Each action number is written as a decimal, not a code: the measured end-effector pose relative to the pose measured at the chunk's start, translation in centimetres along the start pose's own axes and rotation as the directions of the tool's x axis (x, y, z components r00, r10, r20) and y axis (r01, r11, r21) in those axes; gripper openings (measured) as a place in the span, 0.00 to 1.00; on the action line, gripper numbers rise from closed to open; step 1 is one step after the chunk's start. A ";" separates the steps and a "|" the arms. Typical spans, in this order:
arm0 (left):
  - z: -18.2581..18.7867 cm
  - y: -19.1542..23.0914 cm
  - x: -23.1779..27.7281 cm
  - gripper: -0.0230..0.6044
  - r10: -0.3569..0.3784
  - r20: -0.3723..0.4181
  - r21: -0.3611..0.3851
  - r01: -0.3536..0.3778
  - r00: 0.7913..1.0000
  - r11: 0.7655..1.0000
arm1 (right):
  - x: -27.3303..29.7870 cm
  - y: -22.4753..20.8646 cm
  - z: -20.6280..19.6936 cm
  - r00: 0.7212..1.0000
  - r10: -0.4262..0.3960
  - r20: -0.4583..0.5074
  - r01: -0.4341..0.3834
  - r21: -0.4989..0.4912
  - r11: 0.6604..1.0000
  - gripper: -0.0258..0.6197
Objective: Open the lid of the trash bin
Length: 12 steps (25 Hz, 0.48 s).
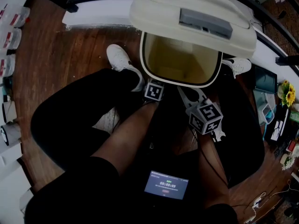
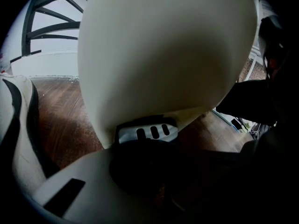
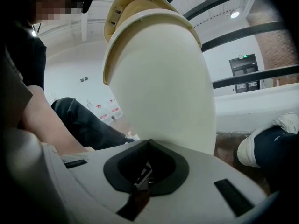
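Note:
A cream trash bin [image 1: 180, 84] stands between the person's feet, its lid [image 1: 154, 13] tipped up and back, with a grey handle [image 1: 205, 22] on top. The inside shows pale yellow. My left gripper [image 1: 153, 87] sits at the bin's near rim on the left, and my right gripper [image 1: 189, 93] at the near rim toward the right. In the left gripper view the bin wall [image 2: 163, 55] fills the picture above a grey slotted piece [image 2: 147, 132]; the jaws are lost in shadow. In the right gripper view the right gripper [image 3: 140, 181] looks shut, with the bin [image 3: 163, 92] close ahead.
The person's dark-clad legs and white shoes [image 1: 122, 59] [image 1: 238, 65] flank the bin on a wooden floor [image 1: 65, 55]. A screen device [image 1: 166, 185] hangs at the person's front. White boxes [image 1: 9, 36] line the left; clutter and yellow flowers [image 1: 286, 93] lie at the right.

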<state>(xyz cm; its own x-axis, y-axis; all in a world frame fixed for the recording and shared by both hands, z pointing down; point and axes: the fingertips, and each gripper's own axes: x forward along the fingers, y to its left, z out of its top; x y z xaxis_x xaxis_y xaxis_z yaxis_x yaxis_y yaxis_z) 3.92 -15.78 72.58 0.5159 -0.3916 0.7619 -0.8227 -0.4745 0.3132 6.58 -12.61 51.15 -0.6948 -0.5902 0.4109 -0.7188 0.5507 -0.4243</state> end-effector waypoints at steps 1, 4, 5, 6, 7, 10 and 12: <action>-0.1 0.0 0.1 0.09 0.000 -0.006 0.000 0.000 1.000 1.000 | 0.0 0.0 0.0 1.000 -0.001 0.000 0.001 0.000 1.000 0.08; -0.4 0.1 0.4 0.09 0.001 -0.022 -0.008 -0.001 1.000 1.000 | -0.2 -0.2 0.0 1.000 -0.003 0.001 0.003 0.003 1.000 0.08; -0.6 0.2 0.5 0.09 0.000 -0.027 -0.013 -0.001 1.000 1.000 | -0.2 -0.2 0.0 1.000 -0.004 0.001 0.004 0.003 1.000 0.08; -0.6 0.3 0.6 0.09 0.000 -0.031 -0.017 0.000 1.000 1.000 | -0.2 -0.3 0.0 1.000 -0.005 0.002 0.005 0.003 1.000 0.08; -0.7 0.3 0.7 0.09 0.000 -0.032 -0.018 0.000 0.999 1.000 | -0.1 -0.3 0.0 1.000 -0.005 0.002 0.005 0.003 1.000 0.08; -0.7 0.3 0.7 0.09 0.000 -0.032 -0.017 0.000 0.999 1.000 | 0.0 -0.3 -0.2 1.000 -0.004 -0.001 0.004 0.003 1.000 0.08; -0.8 0.3 0.8 0.09 -0.004 -0.031 -0.018 0.003 1.000 1.000 | 0.0 -0.4 -0.2 1.000 -0.004 0.000 0.004 0.004 1.000 0.08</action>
<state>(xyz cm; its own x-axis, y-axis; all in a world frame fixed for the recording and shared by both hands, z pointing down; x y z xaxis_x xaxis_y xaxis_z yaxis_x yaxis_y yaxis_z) 3.91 -15.61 73.68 0.5112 -0.3650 0.7781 -0.8251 -0.4617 0.3256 6.84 -12.65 51.49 -0.6920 -0.5921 0.4129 -0.7214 0.5463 -0.4257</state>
